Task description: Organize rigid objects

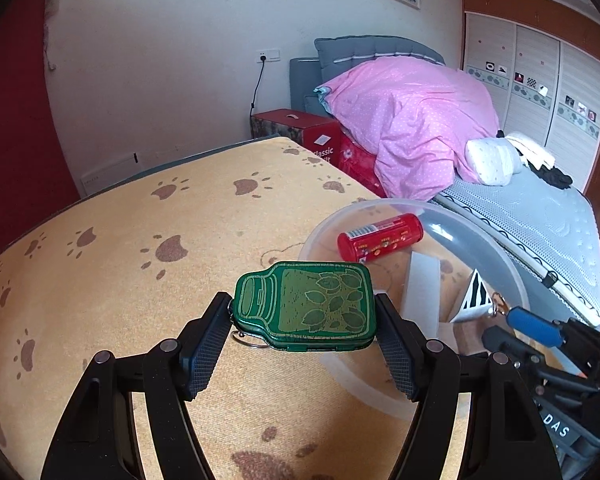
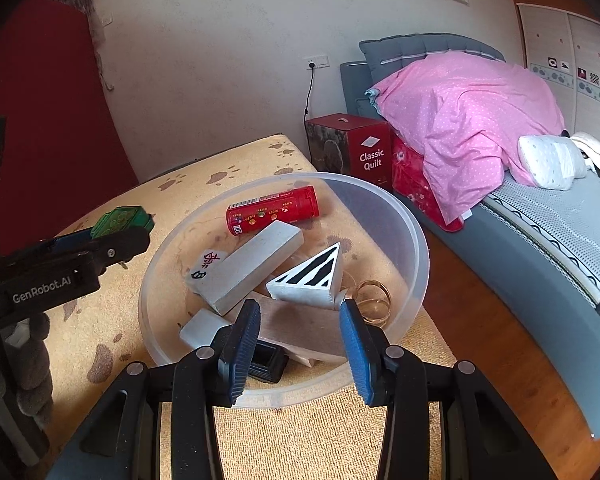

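On the left, the left gripper is clamped on a green tin shaped like a jar, its pads pressing the tin's two short ends, and it holds the tin in the air above the surface, just short of the near rim of the clear bowl. A small key ring hangs under the tin's neck end. Further right, the bowl sits on the surface and already holds a red tube, a grey block, a mahjong tile, a striped wedge, a gold ring, a wooden piece and a small black item near the front. On the right, the right gripper is released, its blue pads apart with nothing between them, and hangs over the bowl's near edge. The tin looks like the next thing bound for the bowl. The risks from here: the grip is on the smooth metal ends only, so the tin could twist or slip out if tilted; the dangling ring could snag on the rim; a low carry could knock the light bowl and shove it toward the surface's edge by the bed; and the two grippers are close enough to collide if both move over the bowl at once
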The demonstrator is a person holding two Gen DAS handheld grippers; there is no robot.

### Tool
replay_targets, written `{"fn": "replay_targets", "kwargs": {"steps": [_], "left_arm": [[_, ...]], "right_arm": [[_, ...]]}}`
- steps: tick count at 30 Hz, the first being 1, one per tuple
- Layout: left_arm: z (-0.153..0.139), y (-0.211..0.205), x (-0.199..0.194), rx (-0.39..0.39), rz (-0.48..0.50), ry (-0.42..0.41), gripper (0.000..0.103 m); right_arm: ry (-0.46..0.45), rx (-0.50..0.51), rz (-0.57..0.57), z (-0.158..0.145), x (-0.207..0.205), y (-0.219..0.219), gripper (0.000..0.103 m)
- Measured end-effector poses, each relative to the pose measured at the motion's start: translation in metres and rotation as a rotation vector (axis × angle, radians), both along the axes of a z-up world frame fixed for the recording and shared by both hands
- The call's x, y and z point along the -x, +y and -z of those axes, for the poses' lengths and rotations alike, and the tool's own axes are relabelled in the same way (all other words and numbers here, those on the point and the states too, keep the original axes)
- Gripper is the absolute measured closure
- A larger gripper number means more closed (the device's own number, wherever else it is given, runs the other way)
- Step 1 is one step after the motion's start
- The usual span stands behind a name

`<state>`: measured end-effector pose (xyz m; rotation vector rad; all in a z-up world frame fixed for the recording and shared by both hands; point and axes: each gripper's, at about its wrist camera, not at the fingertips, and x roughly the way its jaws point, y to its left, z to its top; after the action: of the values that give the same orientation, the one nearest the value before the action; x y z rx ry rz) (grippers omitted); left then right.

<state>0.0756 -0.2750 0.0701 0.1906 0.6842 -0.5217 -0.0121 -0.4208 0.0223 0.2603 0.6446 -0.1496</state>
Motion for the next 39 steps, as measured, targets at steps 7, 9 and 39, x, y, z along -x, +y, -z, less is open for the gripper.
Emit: {"fn": "replay_targets", "kwargs": {"steps": [7,9,39], "left_arm": [[0.008,-0.023,-0.012,0.018,0.029,0.037,0.032],[0.01,-0.029,-0.014,0.016,0.039,0.042,0.032],[0.002,-0.011,0.02,-0.084,-0.044,-0.113,0.005]], "right_arm": [[-0.003,-0.01,-0.008,0.0,0.001,-0.001,0.057],[-0.006,-0.013,-0.01,-0.001,0.002,0.0,0.054],[-0.055,0.04,0.042,-0.01,0.01,0.007,0.003]]}}
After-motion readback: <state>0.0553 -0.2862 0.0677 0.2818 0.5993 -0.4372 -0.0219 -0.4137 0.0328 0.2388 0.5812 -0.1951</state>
